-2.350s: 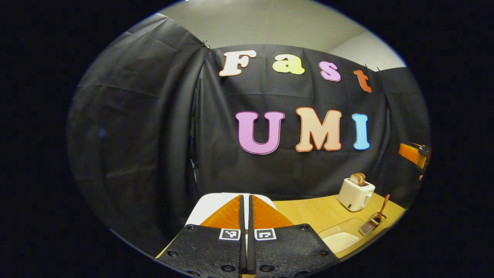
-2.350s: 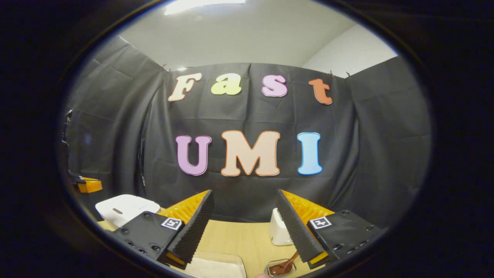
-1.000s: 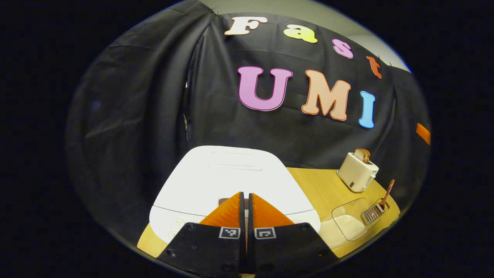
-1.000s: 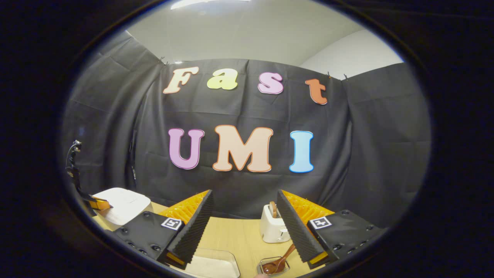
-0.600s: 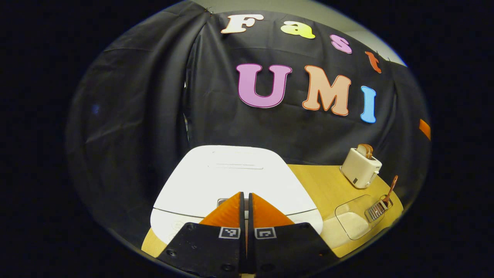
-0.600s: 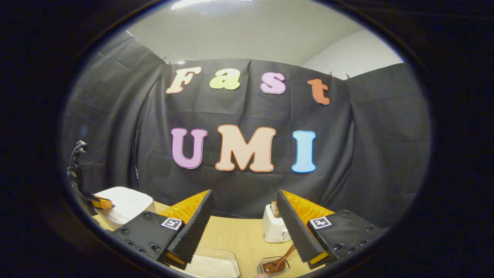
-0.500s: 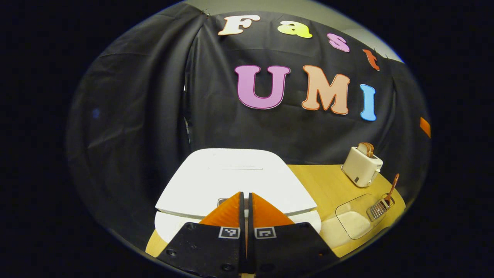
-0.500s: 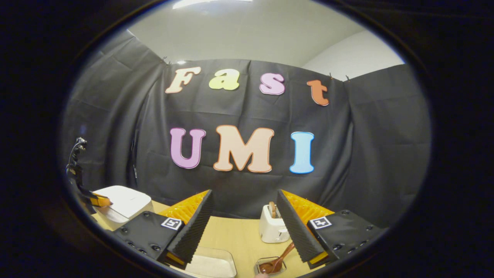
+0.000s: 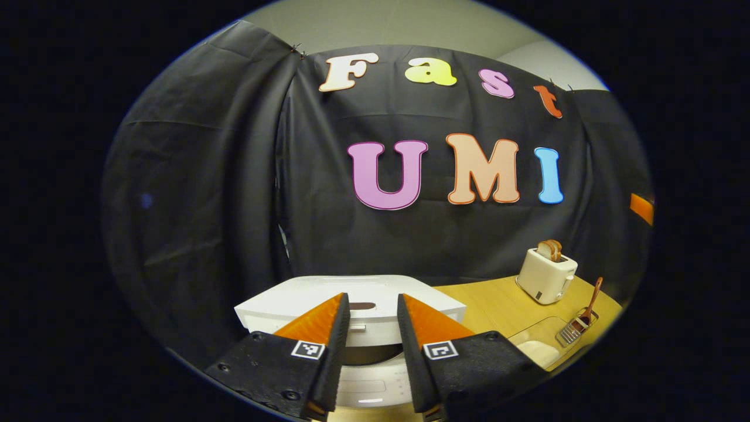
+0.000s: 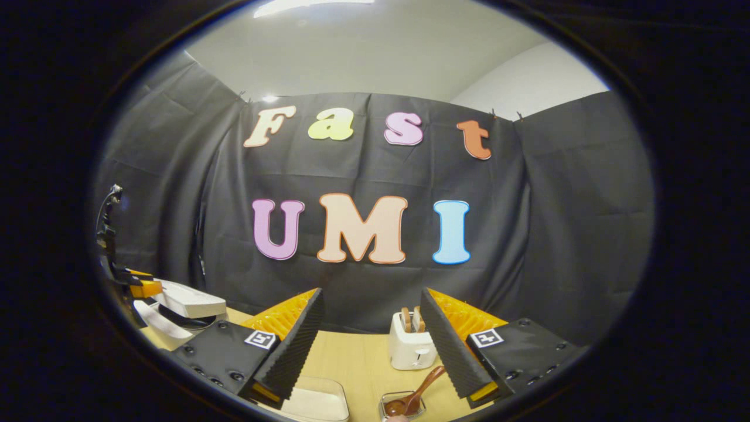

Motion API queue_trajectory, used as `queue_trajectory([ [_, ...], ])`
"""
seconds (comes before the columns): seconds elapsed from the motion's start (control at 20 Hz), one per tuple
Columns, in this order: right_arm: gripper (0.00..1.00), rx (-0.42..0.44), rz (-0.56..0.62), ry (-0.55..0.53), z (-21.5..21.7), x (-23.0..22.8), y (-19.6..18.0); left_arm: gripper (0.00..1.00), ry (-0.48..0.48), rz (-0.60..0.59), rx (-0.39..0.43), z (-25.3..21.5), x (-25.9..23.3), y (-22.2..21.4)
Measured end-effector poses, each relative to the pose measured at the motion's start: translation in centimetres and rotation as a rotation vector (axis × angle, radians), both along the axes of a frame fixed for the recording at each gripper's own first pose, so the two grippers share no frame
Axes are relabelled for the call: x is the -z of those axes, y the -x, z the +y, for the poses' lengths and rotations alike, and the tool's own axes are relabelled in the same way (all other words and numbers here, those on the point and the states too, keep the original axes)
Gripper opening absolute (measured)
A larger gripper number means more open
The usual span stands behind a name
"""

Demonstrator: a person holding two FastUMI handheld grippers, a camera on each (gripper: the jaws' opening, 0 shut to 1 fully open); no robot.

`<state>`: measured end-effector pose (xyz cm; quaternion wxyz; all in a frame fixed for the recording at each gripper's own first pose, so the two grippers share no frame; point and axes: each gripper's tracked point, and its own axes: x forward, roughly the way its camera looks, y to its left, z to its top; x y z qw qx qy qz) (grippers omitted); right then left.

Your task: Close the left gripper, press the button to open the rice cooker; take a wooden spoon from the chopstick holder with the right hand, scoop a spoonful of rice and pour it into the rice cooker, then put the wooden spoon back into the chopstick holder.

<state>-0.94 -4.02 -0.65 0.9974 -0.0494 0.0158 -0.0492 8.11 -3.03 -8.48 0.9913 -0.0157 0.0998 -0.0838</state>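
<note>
- Rice cooker stands at the near left of the wooden table, its lid lifted partway.
- Left gripper hovers just in front of the lid, fingers parted by a narrow gap, gripping nothing.
- Right gripper is spread wide and empty above the table.
- Wooden spoon leans in the chopstick holder, near the right gripper.
- Clear rice container sits left of the holder; a toaster stands farther back.
</note>
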Motion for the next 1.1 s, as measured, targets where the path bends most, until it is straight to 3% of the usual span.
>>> queue_trajectory([
  [0.15,1.00,0.002,0.002,-0.005,-0.8,0.1,-0.1,0.69,-0.008,-0.024,-0.017,0.0,-1.1,0.6],
  [0.2,1.00,0.002,0.004,-0.008,-1.0,0.1,0.0,0.82,-0.007,-0.034,-0.022,0.0,-1.6,0.9],
  [0.3,1.00,0.004,0.010,-0.020,-1.6,0.5,0.0,0.92,-0.002,-0.060,-0.024,-0.1,-2.6,1.4],
  [0.6,1.00,0.036,0.062,-0.071,-4.9,3.2,-1.1,0.92,0.005,-0.115,-0.026,-0.9,-5.1,3.4],
  [1.1,1.00,0.107,0.292,-0.168,-11.4,13.4,-4.2,0.91,-0.022,-0.132,-0.033,-3.2,-7.1,6.7],
])
